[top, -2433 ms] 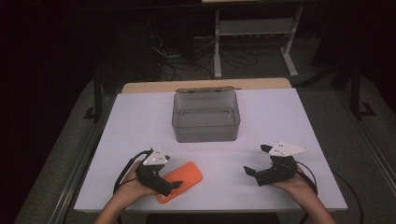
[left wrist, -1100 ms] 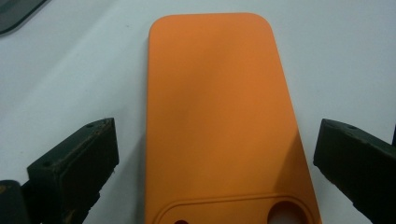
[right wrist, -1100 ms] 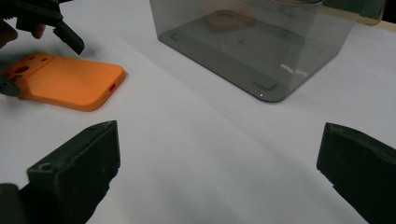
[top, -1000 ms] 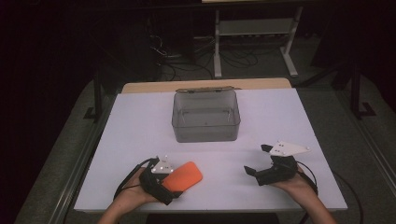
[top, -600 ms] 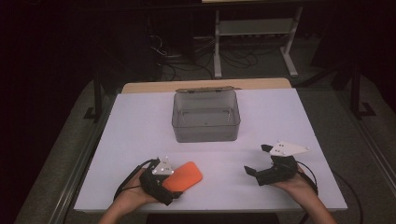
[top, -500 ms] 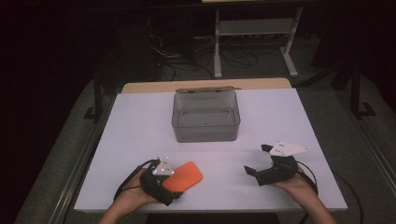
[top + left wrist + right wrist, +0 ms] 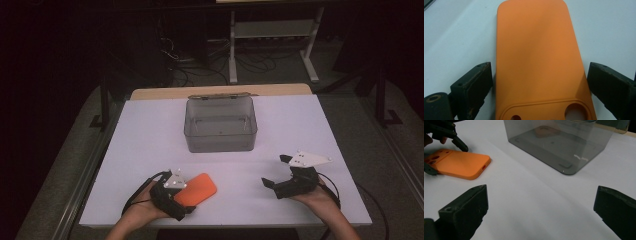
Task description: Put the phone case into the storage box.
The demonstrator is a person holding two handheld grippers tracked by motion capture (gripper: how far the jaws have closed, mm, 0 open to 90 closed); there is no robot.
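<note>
– Since a couple of seconds ago the left gripper [image 7: 184, 207] has swung round to straddle the orange phone case [image 7: 196, 189]; its jaws have just been closing, yet gaps show both sides, so nothing is grasped.

– Keep the case centred near the table [image 7: 150, 135] front edge; squeeze evenly; the right gripper [image 7: 270, 185] waits released. Any writing?

– None readable.
</note>
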